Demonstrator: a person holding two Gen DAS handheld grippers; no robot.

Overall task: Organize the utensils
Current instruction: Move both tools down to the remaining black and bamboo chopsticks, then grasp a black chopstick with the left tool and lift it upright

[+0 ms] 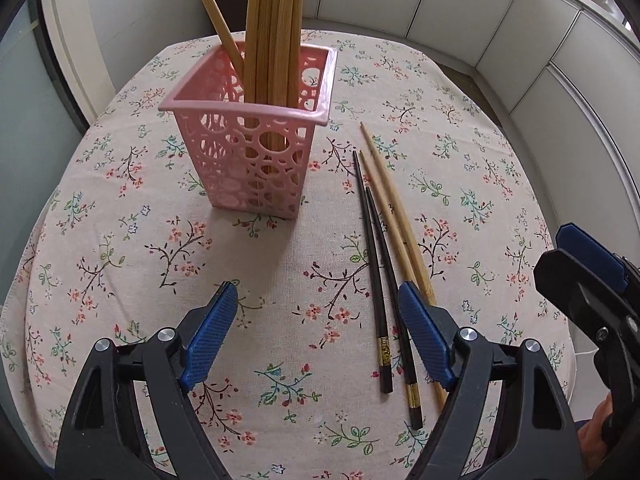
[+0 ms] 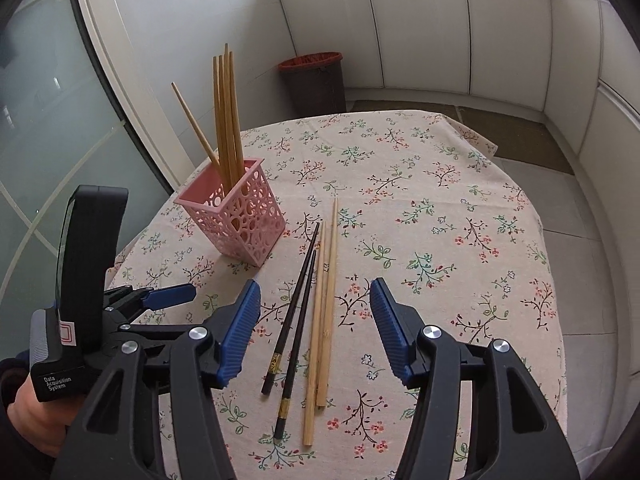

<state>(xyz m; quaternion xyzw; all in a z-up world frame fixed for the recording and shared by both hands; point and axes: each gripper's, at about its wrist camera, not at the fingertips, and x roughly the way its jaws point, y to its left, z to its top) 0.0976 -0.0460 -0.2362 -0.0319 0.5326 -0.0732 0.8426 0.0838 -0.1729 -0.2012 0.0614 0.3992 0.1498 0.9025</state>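
**Four loose chopsticks beside a pink holder, both grippers hovering empty**

Lying flat on the desk, under a floral cloth: two black chopsticks with gold bands near the thick ends, and two pale wooden chopsticks touching them on the right. All four roughly parallel, thick ends nearest the cameras, tips pointing away toward the pink holder. Holder upright just left of the tips, perforated plastic, already carrying several wooden chopsticks standing or leaning inside.

Likely handling: light, stiff, thin sticks; the black lacquered pair probably slick, the wooden pair grippier. Lying flush on soft cloth, so little room to get fingers underneath; prone to rolling or fanning apart if pinched unevenly. Best hold judged to be across the thicker rear part, near the gold bands, squeezing sideways. Holder light too, and easily tipped by a careless insertion.

Right gripper above the sticks, fingers moderately spread, straddling all four, nothing held. Left gripper alongside, fingers wide apart, empty, one finger over the sticks' rear ends.
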